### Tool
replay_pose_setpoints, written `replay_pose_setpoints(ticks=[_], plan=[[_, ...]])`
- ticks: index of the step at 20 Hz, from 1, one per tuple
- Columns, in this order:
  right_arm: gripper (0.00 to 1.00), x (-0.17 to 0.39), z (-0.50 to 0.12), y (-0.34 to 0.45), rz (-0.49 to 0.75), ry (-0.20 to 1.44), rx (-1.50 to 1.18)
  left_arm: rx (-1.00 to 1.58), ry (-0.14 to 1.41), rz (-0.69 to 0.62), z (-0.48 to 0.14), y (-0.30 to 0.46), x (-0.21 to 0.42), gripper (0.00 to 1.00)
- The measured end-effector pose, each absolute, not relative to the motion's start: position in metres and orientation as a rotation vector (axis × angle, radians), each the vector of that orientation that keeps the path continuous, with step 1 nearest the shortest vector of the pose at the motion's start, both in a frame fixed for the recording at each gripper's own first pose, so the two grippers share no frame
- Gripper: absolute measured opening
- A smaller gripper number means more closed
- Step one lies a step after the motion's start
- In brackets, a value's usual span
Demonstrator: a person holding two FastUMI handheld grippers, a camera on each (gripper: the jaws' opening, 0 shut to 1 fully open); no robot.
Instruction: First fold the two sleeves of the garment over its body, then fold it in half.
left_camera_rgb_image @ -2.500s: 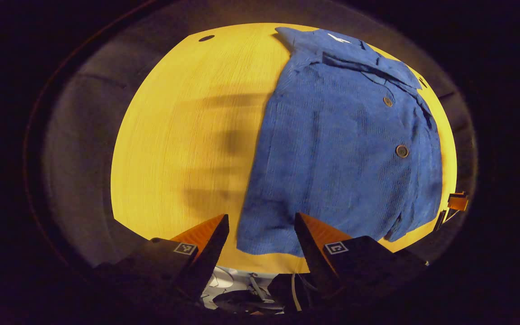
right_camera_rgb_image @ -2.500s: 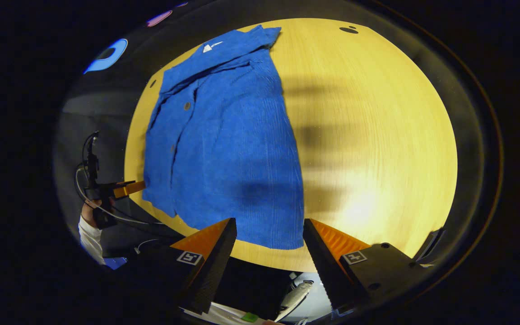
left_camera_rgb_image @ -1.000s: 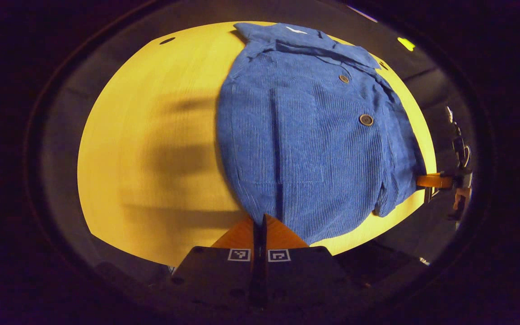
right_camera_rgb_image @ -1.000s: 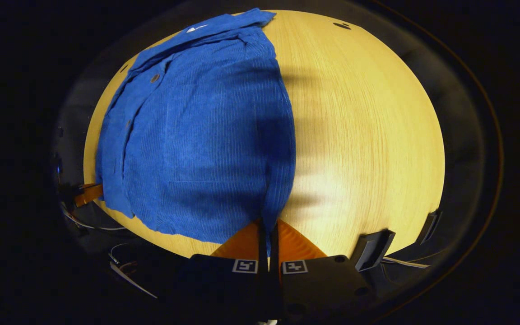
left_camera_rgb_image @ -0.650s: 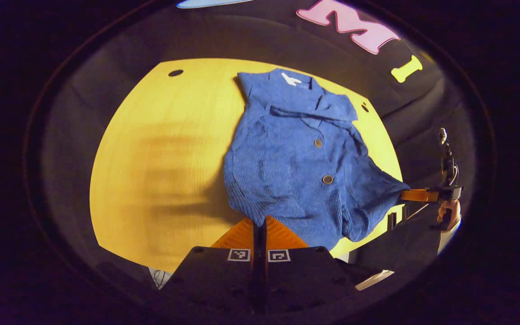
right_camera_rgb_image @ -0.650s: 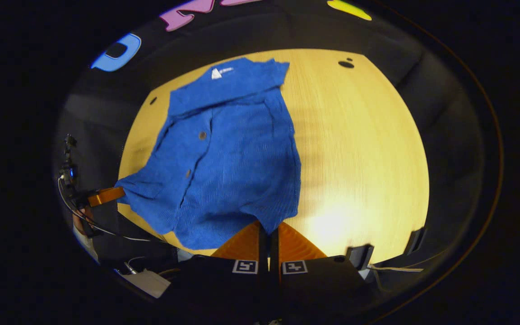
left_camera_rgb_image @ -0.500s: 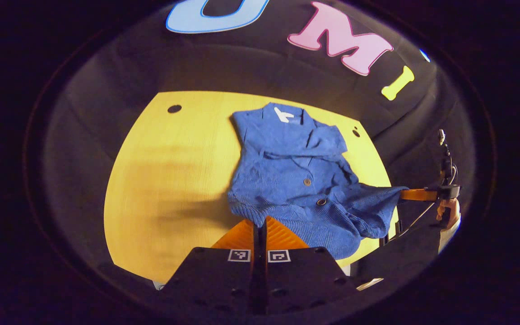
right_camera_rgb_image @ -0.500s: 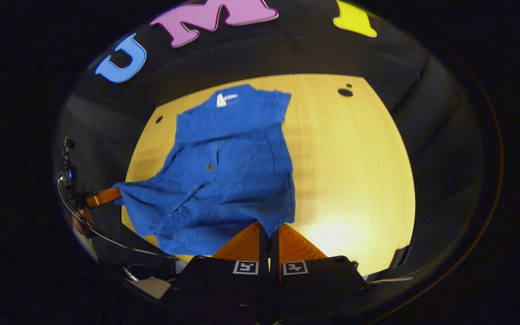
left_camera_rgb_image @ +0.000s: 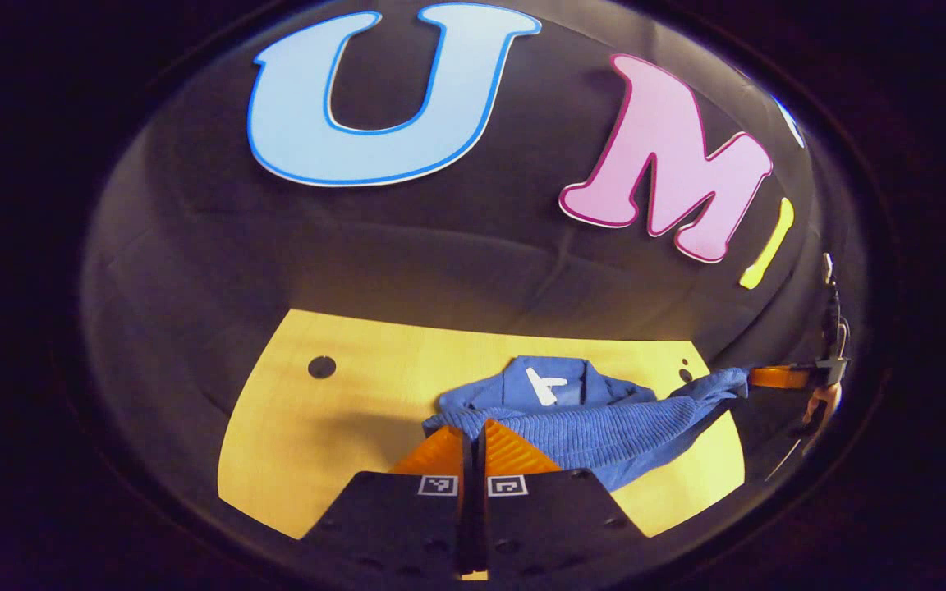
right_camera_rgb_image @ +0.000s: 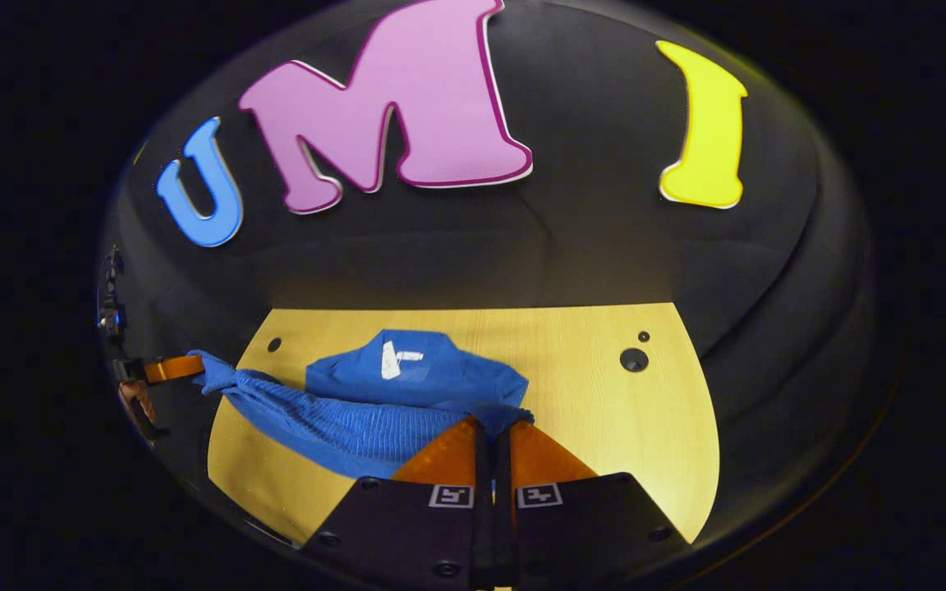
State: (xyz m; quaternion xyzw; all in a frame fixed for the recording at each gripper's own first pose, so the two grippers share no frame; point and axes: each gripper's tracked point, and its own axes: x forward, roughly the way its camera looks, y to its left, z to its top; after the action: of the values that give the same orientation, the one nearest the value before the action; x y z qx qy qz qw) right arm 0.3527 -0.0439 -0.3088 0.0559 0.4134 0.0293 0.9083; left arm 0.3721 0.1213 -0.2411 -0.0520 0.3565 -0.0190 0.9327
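The left gripper (left_camera_rgb_image: 473, 428) has its fingers pressed together on one bottom corner of the blue corduroy shirt (left_camera_rgb_image: 596, 423), and since a second ago it has risen off the wooden table (left_camera_rgb_image: 317, 427) and gone forward toward the collar. Then, the shirt lay flat and stretched away from both cameras with its buttons showing; now its hem hangs as a raised, sagging band between the two grippers, and the buttoned front is hidden beneath it. In the left gripper view the other gripper shows at the far right, pinching the opposite hem corner, with a hand below it.

The right gripper (right_camera_rgb_image: 491, 433) is likewise clamped on its hem corner of the shirt (right_camera_rgb_image: 342, 419), fingers closed with cloth between them. From here the collar (right_camera_rgb_image: 415, 369), with its white neck label (right_camera_rgb_image: 391, 359), lies on the table just beyond the lifted hem.

I judge the sleeve folds done, as no sleeve sticks out from the body, and the halving fold well under way: the hem is nearly over the collar but not yet laid down.

The shirt's long axis runs from the near table edge to the collar at the far side, collar pointing toward the booth wall. The held hem lies crosswise to that axis, roughly level but drooping in the middle.
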Motion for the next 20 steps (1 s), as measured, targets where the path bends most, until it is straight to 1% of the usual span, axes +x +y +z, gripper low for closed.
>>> replay_pose_setpoints(ticks=[2,4,5,7,8,10,11,12,14,15,16,17,19,20], plan=[[0.04,0.398,-0.354,-0.054,0.016,0.878,0.138,-0.100,0.761,-0.007,-0.266,0.121,0.414,0.00],[0.04,0.434,-0.395,-0.057,-0.020,0.888,0.170,-0.119,0.791,0.058,-0.299,0.116,0.450,0.00],[0.04,0.441,-0.413,-0.059,-0.032,0.906,0.165,-0.110,0.815,0.085,-0.318,0.117,0.460,0.00],[0.04,0.448,-0.445,-0.049,-0.015,0.938,0.179,-0.076,0.898,0.143,-0.352,0.121,0.466,0.00],[0.04,0.451,-0.458,-0.044,-0.001,0.951,0.191,-0.074,0.933,0.171,-0.364,0.120,0.464,0.00],[0.05,0.453,-0.474,-0.037,0.000,0.978,0.219,-0.071,0.956,0.198,-0.373,0.120,0.469,0.00],[0.11,0.457,-0.479,-0.034,0.003,0.980,0.239,-0.068,0.950,0.197,-0.376,0.120,0.473,0.02],[0.12,0.461,-0.481,-0.031,0.003,0.979,0.261,-0.051,0.946,0.203,-0.382,0.125,0.477,0.06],[0.53,0.466,-0.484,-0.024,0.018,0.981,0.324,-0.031,0.932,0.196,-0.387,0.126,0.483,0.74],[0.74,0.471,-0.485,-0.024,0.022,0.968,0.341,-0.017,0.903,0.212,-0.381,0.130,0.487,0.77],[0.77,0.476,-0.483,-0.023,0.033,0.948,0.364,-0.014,0.873,0.218,-0.376,0.133,0.492,0.77],[0.84,0.479,-0.481,-0.027,0.030,0.932,0.367,-0.009,0.852,0.218,-0.371,0.131,0.492,0.77],[0.97,0.485,-0.477,-0.032,0.014,0.899,0.343,0.031,0.842,0.221,-0.351,0.127,0.487,0.78],[0.97,0.486,-0.472,-0.034,0.012,0.883,0.324,0.052,0.843,0.220,-0.347,0.126,0.485,0.81]])
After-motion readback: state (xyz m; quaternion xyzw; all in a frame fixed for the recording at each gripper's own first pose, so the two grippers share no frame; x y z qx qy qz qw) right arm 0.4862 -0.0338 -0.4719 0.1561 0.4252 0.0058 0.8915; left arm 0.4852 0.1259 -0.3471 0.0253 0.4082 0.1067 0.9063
